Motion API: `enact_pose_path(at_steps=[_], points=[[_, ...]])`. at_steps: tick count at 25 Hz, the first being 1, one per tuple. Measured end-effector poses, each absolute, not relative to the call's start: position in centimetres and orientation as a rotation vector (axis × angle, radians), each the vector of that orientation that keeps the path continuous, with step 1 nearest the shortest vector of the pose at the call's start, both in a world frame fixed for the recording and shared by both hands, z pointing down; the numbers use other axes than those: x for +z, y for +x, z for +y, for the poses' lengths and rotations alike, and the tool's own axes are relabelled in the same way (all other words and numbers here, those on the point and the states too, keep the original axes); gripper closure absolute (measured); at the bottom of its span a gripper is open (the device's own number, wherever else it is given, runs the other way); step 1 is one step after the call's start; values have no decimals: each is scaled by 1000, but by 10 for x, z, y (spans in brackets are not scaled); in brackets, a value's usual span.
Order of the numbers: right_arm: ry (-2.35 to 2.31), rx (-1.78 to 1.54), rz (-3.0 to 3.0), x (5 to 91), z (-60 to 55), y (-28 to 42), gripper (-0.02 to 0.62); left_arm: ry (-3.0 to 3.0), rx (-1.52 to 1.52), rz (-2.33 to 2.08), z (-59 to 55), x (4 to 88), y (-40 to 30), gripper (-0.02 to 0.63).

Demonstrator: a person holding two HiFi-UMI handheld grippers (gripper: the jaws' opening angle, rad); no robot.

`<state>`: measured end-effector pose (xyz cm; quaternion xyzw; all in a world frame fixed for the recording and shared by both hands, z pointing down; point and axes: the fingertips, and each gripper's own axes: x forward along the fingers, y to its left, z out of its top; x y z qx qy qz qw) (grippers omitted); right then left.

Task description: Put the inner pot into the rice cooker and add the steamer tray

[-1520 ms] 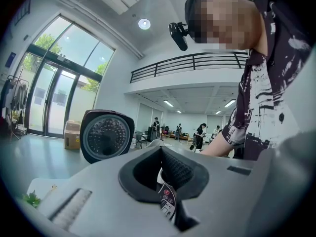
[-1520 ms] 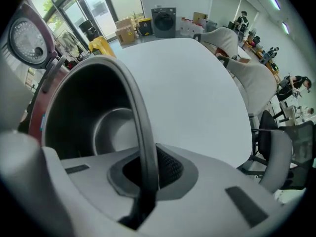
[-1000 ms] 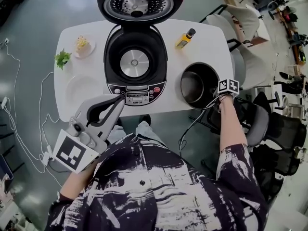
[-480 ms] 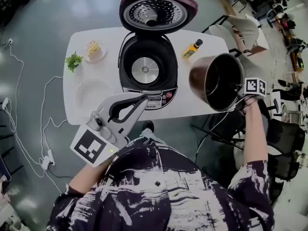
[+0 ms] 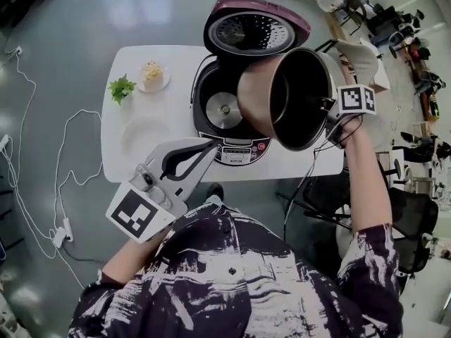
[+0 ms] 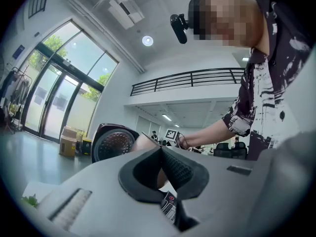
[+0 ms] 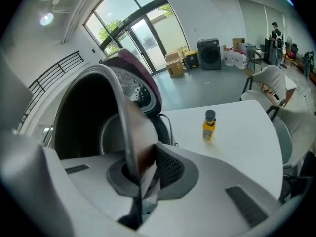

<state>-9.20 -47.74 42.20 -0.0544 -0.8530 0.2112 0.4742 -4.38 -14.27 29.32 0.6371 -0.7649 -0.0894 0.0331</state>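
Hanging tilted just above the open rice cooker (image 5: 236,151), the inner pot (image 5: 282,97) is clamped by its rim in the right hand-held gripper (image 5: 326,113), so seating it and adding the steamer tray are judged outstanding, while the left hand-held gripper (image 5: 211,145) is held closed and empty in front of the cooker.

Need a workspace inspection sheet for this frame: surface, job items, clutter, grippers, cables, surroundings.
Surface: white table, carrying the cooker and dishes.
Job's things: rice cooker open, lid up, no pot inside; inner pot tilted in the air over the cooker's right side; pale round dish, possibly the steamer tray.
Clutter: small food dish, green sprig, yellow bottle.
Grippers: right gripper shut on the pot's rim; left gripper shut, empty, at the table's near edge.
Cables: white cable and power strip on the floor at left; dark lead hanging from the right gripper.
Surroundings: chairs at right; glass doors beyond.
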Motion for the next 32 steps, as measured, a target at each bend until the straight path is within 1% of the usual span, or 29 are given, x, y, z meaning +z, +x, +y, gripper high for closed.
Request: enact_pose_path(at_steps=[3, 9, 20, 32], points=[[-189, 519, -2045, 447, -445, -120, 594, 1914, -274, -2390, -124, 295, -51, 601], [-108, 420, -1969, 491, -431, -144, 589, 1836, -272, -2433, -92, 303, -60, 601], [-30, 361, -1870, 543, -414, -153, 589, 1753, -272, -2465, -62, 313, -70, 601], [60, 169, -1828, 555, -419, -160, 589, 1724, -278, -2461, -51, 320, -77, 601]])
